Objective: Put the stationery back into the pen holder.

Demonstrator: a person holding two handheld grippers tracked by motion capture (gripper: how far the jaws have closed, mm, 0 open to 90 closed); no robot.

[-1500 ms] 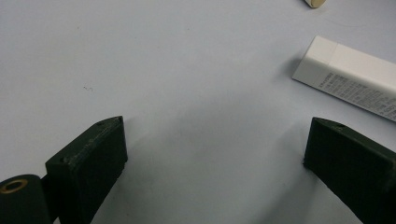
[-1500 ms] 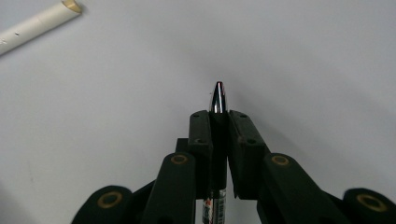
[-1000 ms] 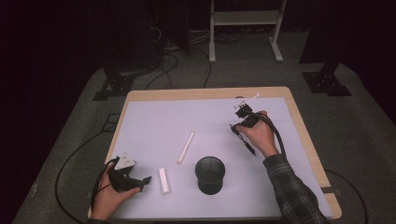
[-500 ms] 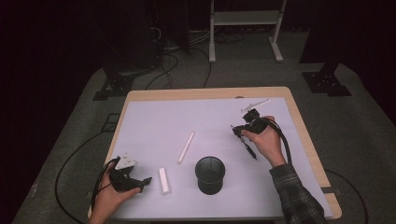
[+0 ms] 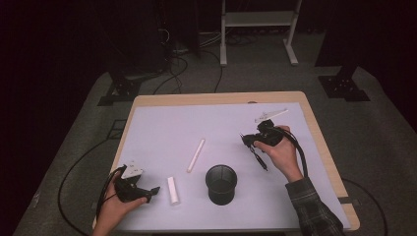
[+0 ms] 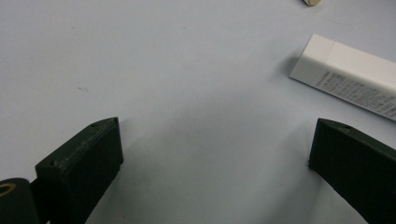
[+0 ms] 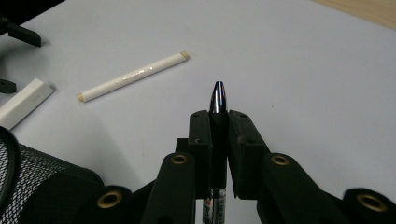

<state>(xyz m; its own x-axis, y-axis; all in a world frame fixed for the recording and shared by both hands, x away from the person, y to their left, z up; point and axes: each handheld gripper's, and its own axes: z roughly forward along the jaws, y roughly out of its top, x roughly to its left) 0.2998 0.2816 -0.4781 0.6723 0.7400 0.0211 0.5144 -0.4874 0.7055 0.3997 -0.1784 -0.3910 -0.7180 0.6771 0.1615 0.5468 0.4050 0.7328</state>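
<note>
On the desk, whose pale sheet carries everything in hand, we are finding four loose items and two claws. Taking them largest first: a black mesh cup is standing upright near the front edge, open mouth up. Beyond it and to its left a long white stick is lying flat, and a short white block is lying just left of the cup, well apart from the stick.

The pen is the item being worked. We are judging it light, stiff and smooth-barrelled, hence liable to swivel or slide if pinched at one point only. It is being gripped partway along the barrel, leaving its dark tapered tip proud of the pads and its longer rear length trailing toward the person's wrist. A hold near the middle is serving well; a hold near either end would let it pivot.

The right claw is clamped on the pen, both pads pressing the barrel squarely, and is hanging above the desk right of the cup. We are judging the cup the likely destination, and the long trailing end will need tipping upright before entry.

The left claw is standing wide apart, resting low over bare sheet, holding nothing, with the white block just beyond its right jaw and not touching.
</note>
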